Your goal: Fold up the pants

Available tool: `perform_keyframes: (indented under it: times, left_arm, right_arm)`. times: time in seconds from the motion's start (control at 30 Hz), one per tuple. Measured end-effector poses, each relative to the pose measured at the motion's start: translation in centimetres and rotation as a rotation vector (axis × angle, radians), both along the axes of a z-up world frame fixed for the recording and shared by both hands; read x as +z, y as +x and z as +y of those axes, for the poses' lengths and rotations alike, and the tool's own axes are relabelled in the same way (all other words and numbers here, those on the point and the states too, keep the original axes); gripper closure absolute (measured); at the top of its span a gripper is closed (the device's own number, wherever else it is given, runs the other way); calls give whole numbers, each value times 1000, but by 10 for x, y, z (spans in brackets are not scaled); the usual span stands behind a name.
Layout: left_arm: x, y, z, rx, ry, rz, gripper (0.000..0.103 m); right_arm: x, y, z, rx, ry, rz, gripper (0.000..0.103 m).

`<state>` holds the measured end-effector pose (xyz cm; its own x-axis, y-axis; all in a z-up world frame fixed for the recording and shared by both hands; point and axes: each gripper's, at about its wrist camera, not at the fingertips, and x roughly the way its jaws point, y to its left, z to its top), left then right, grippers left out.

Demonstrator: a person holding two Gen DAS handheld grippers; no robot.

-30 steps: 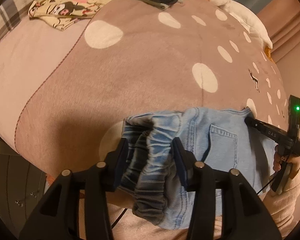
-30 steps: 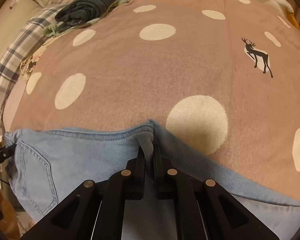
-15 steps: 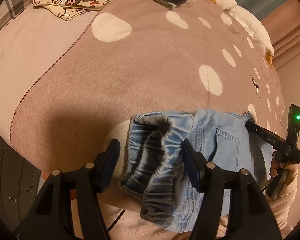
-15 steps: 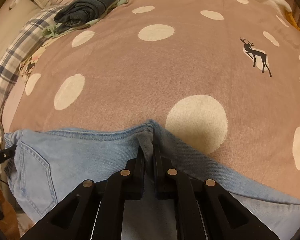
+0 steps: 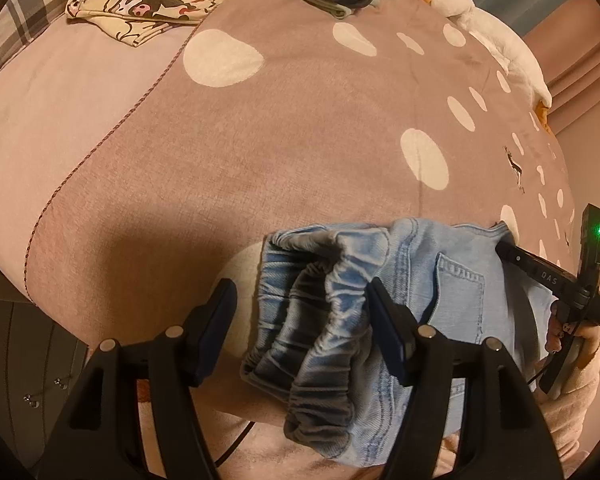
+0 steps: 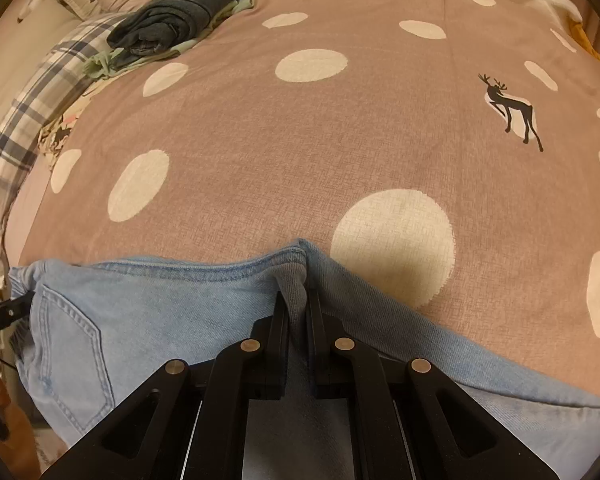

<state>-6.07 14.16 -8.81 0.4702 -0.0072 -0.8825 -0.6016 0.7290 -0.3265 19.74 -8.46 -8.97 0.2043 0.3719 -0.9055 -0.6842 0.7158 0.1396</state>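
Light blue jeans (image 5: 452,292) lie at the near edge of a pink bed cover with white dots (image 5: 300,120). Their gathered elastic waistband (image 5: 320,312) bunches between my left gripper's fingers. My left gripper (image 5: 300,292) is open wide, its jaws apart on either side of the waistband. My right gripper (image 6: 296,300) is shut on a fold of the jeans (image 6: 160,304) at the crotch seam. It also shows in the left wrist view (image 5: 556,280) at the right end of the jeans.
A folded dark garment (image 6: 176,16) lies on a green one at the bed's far left. A cartoon-print cloth (image 5: 140,4) and a plaid pillow (image 6: 32,100) lie beside it. A white plush (image 5: 496,40) sits at the far edge. A deer print (image 6: 508,108) marks the cover.
My left gripper has opened and let go of the waistband, and drawn back a little. My right gripper has stayed shut on the jeans in the same place.
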Motion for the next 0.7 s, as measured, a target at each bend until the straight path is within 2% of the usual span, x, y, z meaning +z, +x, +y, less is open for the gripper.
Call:
perform_keyframes:
  times: [0.7]
  left_arm:
    - [1, 1, -4, 14, 26, 11, 35]
  right_arm:
    - [-1, -2, 2, -5, -9, -12, 98]
